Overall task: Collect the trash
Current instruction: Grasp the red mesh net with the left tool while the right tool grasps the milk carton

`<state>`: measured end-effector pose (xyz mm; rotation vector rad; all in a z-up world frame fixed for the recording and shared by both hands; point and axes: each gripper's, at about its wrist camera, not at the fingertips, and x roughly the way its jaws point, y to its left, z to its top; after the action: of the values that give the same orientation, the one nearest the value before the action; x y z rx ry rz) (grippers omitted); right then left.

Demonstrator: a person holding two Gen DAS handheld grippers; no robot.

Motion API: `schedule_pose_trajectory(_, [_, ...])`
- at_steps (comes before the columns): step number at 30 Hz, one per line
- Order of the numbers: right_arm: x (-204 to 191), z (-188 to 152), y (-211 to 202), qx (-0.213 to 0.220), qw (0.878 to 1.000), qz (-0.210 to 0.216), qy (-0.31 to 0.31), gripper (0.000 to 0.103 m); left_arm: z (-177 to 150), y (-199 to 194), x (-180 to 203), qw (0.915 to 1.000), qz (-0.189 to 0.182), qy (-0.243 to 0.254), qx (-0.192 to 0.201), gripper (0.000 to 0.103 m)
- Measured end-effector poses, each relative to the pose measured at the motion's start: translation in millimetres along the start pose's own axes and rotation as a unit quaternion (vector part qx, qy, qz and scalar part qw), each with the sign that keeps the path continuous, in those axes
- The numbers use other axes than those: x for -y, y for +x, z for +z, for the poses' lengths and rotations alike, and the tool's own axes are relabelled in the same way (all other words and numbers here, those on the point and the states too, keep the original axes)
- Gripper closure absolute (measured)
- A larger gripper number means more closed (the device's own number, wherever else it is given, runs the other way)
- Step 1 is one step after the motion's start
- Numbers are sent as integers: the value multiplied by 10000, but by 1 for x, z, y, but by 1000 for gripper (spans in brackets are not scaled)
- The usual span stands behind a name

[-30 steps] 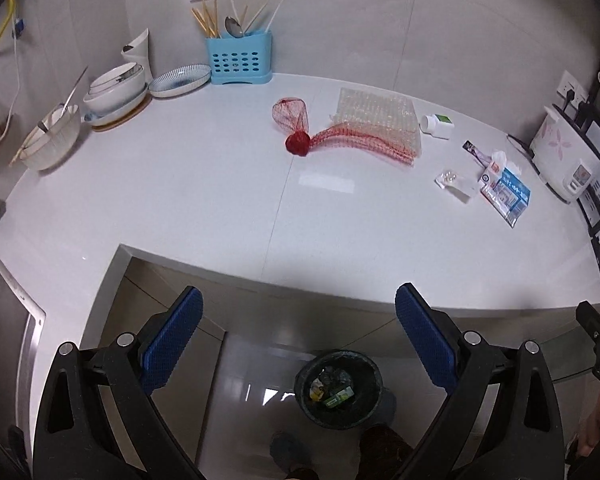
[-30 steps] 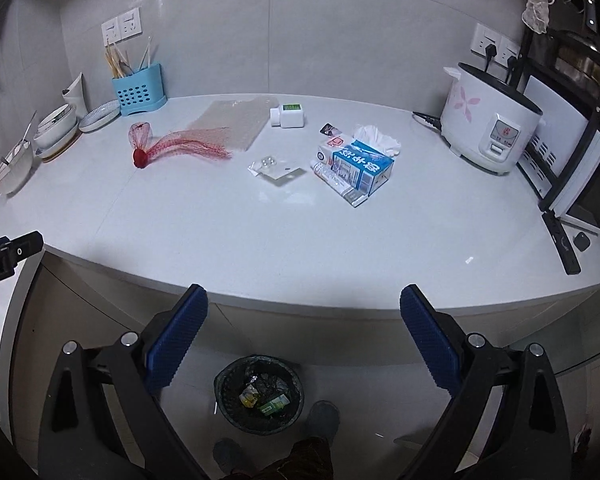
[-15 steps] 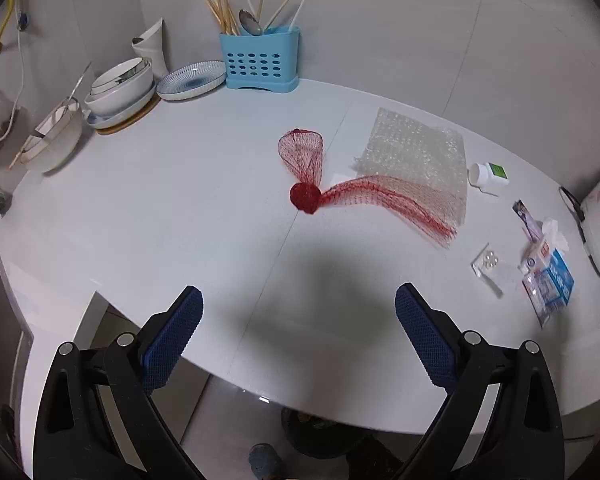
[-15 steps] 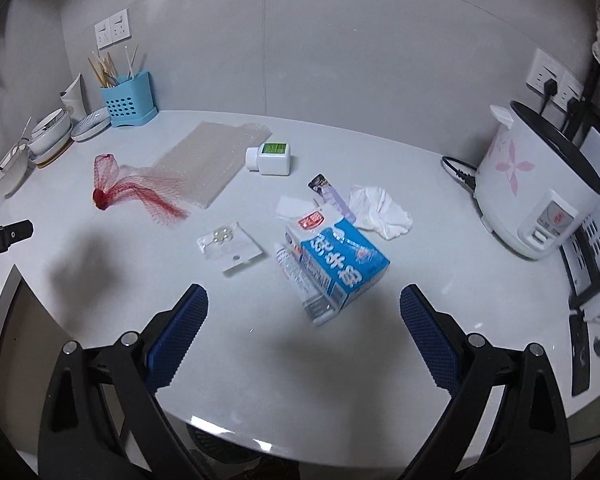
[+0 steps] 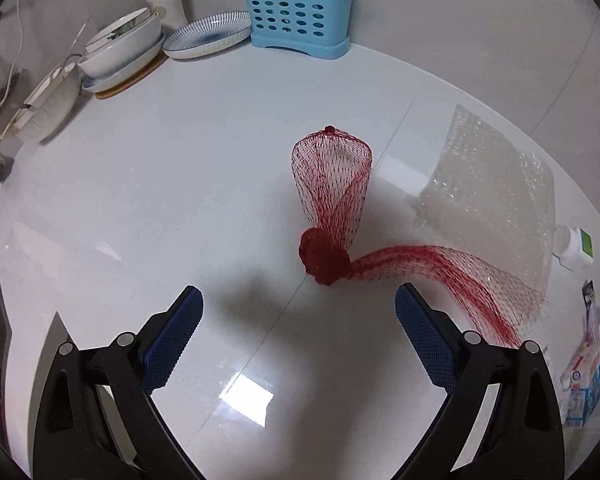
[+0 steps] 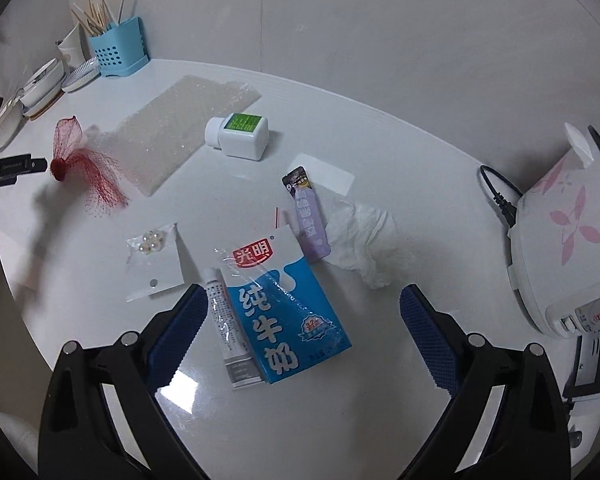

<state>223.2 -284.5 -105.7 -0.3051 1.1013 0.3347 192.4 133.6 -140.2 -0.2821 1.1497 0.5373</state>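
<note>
Trash lies scattered on the white counter [image 5: 148, 184]: the left gripper [image 5: 298, 314] hovers with its jaws wide apart and empty just short of the red mesh net [image 5: 332, 216], whose tail drapes over bubble wrap [image 5: 488, 184] cut off at the right edge. The right gripper [image 6: 302, 318], likewise spread and empty, brackets the blue milk carton [image 6: 284, 312] and a small tube [image 6: 228, 332] touching its side. Beyond are a purple sachet [image 6: 308, 212], crumpled tissue [image 6: 360, 236], a clear packet [image 6: 154, 256] with contents too small to identify, and a white bottle [image 6: 238, 134].
</note>
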Motion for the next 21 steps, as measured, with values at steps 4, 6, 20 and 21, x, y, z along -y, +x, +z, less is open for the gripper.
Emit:
schedule_pose_trajectory(4, [-3,6,17,-247,9991,96,-331,10,14,24,0,9995,29,-212,-241,8])
schedule_pose_trajectory(6, [-6,9,23,-331,9982,125,-477,10,20,33,0,9991,46,-284,-311,8])
schedule_pose_trajectory(20, [-20,22,65,-1071,9904,251,-834,24,37,72,1,9961,209,-535,-672,11])
schedule_pose_trajectory(21, [-20,22,67,-1090,9903,284,-815,25,38,72,1,9959,190,-570,-676,12])
